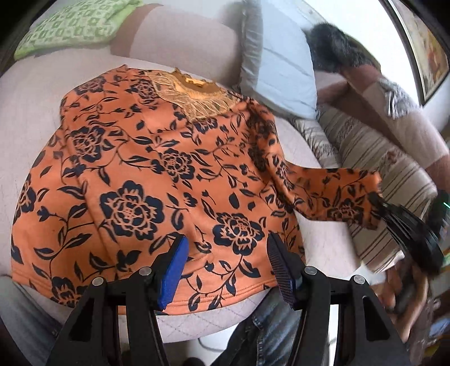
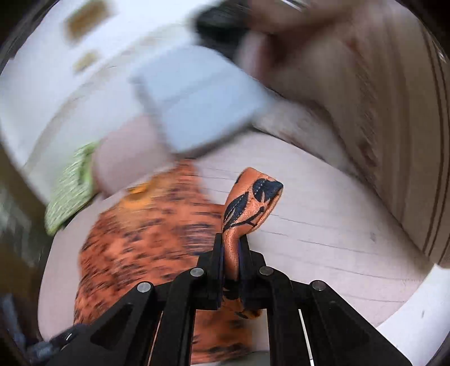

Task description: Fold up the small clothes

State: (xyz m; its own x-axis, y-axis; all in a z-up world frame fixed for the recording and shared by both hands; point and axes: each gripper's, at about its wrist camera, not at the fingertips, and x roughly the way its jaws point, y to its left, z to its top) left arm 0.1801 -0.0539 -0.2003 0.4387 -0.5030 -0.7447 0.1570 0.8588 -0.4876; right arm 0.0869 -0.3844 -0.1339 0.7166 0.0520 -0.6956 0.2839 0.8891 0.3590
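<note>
Lying spread flat, front side up, on a pale quilted sofa seat [image 1: 33,118]: one orange top [image 1: 135,169] with dark navy floral print and a gold fringed neckline [image 1: 194,93] at 12 o'clock of the garment. Hem runs along the seat's near edge at 6 o'clock. Left hand-held gripper [image 1: 225,253] hovers just above the hem, its jaws standing wide apart with nothing between them; blue pad [image 1: 173,273] visible on one finger. Right sleeve [image 1: 323,191] extends toward 3 o'clock, lifted off the seat; its cuff is clamped in the right hand-held gripper [image 2: 232,247], jaws pinched tight on the fabric, a fold of cuff [image 2: 253,202] sticking up past the fingertips. Right wrist view is heavily motion-blurred away from the cuff. Other items: green patterned cushion [image 1: 76,25] at 11 o'clock on the sofa arm; light blue pillow [image 1: 281,70] at 1 o'clock; striped beige cushion [image 1: 379,160] at 3 o'clock; a person's pale sleeve [image 1: 416,135] beyond it.
</note>
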